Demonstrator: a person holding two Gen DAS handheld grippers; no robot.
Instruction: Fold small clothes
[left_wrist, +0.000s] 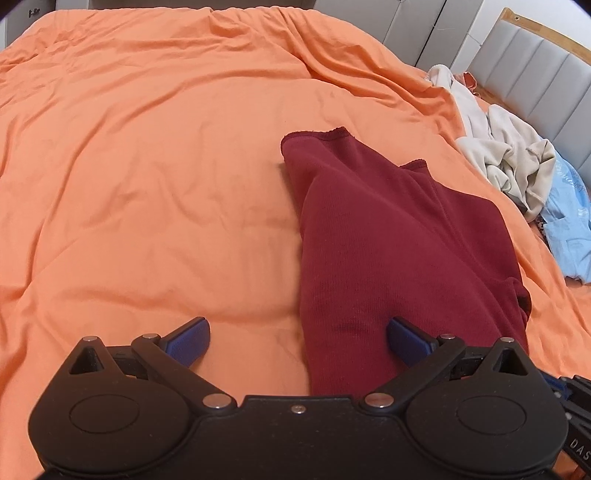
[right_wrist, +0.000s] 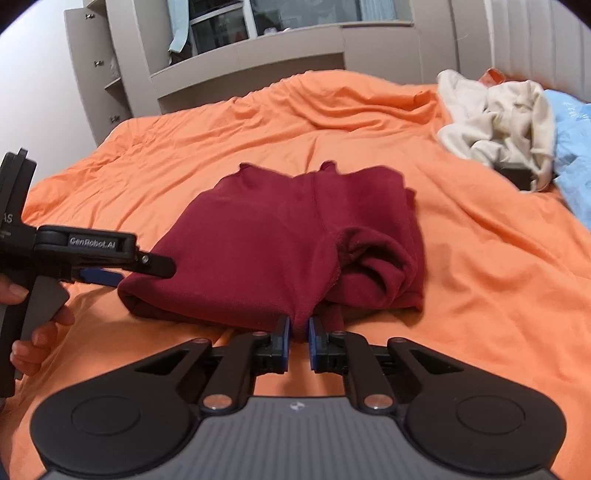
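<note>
Orange bedsheet (left_wrist: 147, 184) covers the bed, wrinkled, w/ a grey padded headboard (left_wrist: 535, 81) at the far right and grey shelving (right_wrist: 229, 66) behind the bed in the right wrist view. Maroon garment (right_wrist: 280, 243) lies roughly mid-bed, partly folded — its layers doubled over, two ribbed hems at the far end, a bunched roll of fabric on its right side.

Left gripper (left_wrist: 298, 341) is spread wide; its blue pads (left_wrist: 188, 341) sit well apart, one over bare sheet, the other over the garment's near end, nothing pinched. In the right wrist view it comes in from the left, tip at the garment's left edge, person's fingers (right_wrist: 33, 332) on its handle.

Right gripper (right_wrist: 299, 339) is nearly closed, clamped on the garment's near edge — a strip of maroon cloth sits between its pads.

Far right: cream clothes pile (right_wrist: 498, 118), crumpled, w/ a light blue item (right_wrist: 576, 155) beside it, well apart from the garment.
</note>
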